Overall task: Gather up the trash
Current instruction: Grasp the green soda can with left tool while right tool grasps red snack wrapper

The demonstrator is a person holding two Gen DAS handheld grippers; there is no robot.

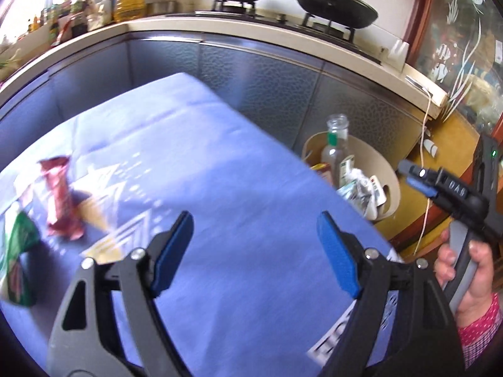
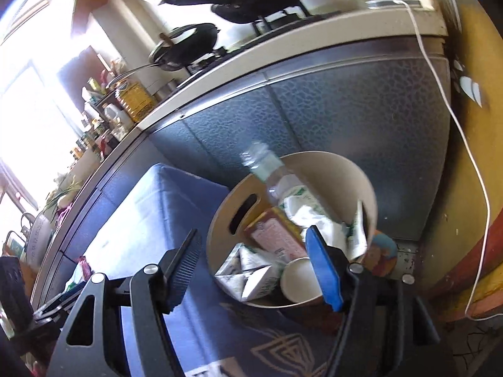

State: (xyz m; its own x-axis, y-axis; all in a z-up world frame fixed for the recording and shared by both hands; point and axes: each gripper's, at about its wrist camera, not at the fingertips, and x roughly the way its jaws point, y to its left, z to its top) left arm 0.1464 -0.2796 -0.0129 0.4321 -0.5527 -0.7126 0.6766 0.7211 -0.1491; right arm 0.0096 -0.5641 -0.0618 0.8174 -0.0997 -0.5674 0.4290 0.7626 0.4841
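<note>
- Left gripper (image 1: 254, 251): jaws spread wide, nothing between them, over blue tablecloth (image 1: 220, 163).
- Right gripper (image 2: 254, 270): jaws wide, nothing held, above bin rim.
- Red wrapper (image 1: 61, 198), green packet (image 1: 19, 251): on cloth, left.
- Beige bin (image 2: 361, 176): beside table; holds clear bottle (image 2: 273, 176), carton (image 2: 245, 273), paper cup (image 2: 298, 279).

A table under a blue patterned cloth (image 1: 220, 157) carries a red wrapper (image 1: 61, 196) and, near it at the left edge, a green packet (image 1: 19, 251). The yellowish floor (image 2: 465, 144) beside the table carries a beige bin (image 2: 352, 169) and a trailing white cord (image 2: 452, 119).
</note>
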